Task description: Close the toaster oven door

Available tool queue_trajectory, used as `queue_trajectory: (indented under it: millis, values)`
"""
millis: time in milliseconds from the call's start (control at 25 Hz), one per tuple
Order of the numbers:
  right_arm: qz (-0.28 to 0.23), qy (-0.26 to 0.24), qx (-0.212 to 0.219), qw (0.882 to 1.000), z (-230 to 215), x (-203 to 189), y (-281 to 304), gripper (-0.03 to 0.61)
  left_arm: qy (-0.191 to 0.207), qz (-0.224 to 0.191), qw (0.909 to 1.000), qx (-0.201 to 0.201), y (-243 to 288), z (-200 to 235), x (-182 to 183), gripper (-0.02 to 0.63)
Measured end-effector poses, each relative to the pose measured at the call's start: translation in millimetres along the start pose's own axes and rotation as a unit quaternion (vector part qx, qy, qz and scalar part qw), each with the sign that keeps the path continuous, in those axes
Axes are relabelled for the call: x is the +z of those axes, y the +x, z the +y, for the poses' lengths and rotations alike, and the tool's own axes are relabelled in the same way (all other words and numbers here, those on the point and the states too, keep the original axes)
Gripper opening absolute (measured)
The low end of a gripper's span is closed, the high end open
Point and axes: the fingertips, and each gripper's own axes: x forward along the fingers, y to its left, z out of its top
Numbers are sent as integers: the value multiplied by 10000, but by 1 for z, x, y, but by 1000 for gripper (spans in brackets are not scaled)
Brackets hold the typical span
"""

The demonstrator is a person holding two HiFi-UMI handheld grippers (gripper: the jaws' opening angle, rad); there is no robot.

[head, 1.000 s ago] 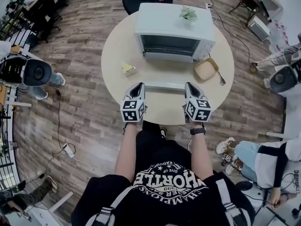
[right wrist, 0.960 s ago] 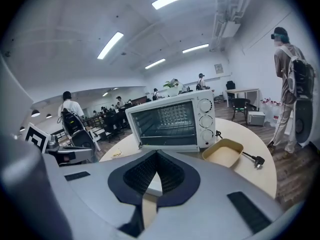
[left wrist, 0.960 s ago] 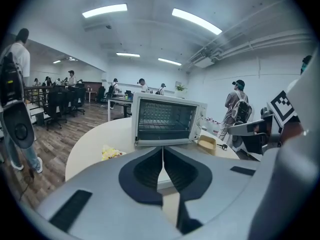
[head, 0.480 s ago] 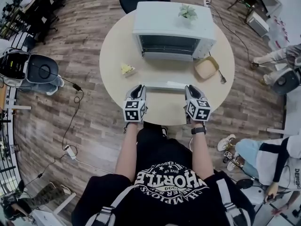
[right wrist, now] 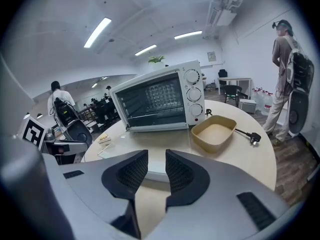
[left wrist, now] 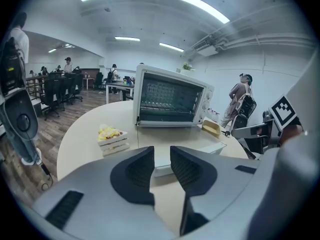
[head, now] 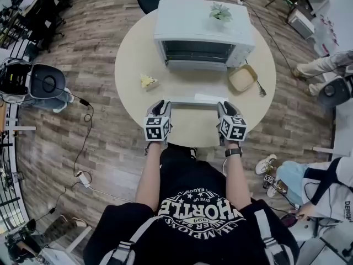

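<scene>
Your left gripper (head: 161,104) and right gripper (head: 225,104) are at the tabletop's near edge. Both sets of jaws have just been opening and stand apart, each with one end of the handle of the toaster oven door (head: 193,99) between them. The door lies folded down, open, in front of the toaster oven (head: 204,29) at the far edge.

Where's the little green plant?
In the head view, the plant stands on top of the toaster oven, toward its right end, beyond the tan tray.
</scene>
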Motion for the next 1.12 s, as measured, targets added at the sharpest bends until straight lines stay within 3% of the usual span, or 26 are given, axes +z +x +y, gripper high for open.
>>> queue_trajectory:
  millis: [1120]
  values:
    - [681, 445, -444, 9957, -37, -58, 25, 202, -493, 828, 9953, -68, 33, 24, -57, 250]
